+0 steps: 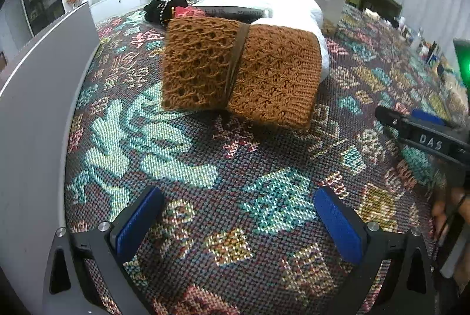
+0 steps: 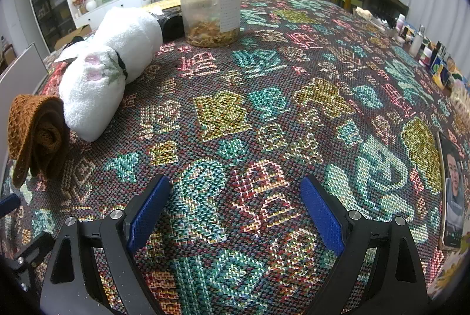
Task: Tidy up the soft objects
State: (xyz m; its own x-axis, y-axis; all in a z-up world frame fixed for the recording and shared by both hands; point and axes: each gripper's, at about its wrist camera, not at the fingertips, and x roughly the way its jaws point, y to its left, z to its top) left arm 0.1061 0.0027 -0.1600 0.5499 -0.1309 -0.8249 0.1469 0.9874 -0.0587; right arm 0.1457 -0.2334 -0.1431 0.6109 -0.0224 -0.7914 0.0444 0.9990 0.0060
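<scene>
A rolled brown knitted scarf (image 1: 241, 71) bound by a brown band lies on the patterned tablecloth (image 1: 205, 168), a short way ahead of my open, empty left gripper (image 1: 238, 215). A rolled white towel (image 1: 296, 12) lies right behind it, touching it. In the right wrist view the scarf's rolled end (image 2: 35, 136) sits at the far left, against the white towel (image 2: 111, 68), which has a black band. My right gripper (image 2: 235, 203) is open and empty over bare cloth, to the right of both rolls. Its side also shows in the left wrist view (image 1: 423, 136).
A clear plastic jar (image 2: 210, 3) with a black lid stands behind the towel. A black and red bundle (image 1: 173, 9) lies behind the scarf. A grey board (image 1: 38, 109) stands at the table's left edge. A phone (image 2: 453, 188) and small bottles (image 2: 417, 39) line the right edge.
</scene>
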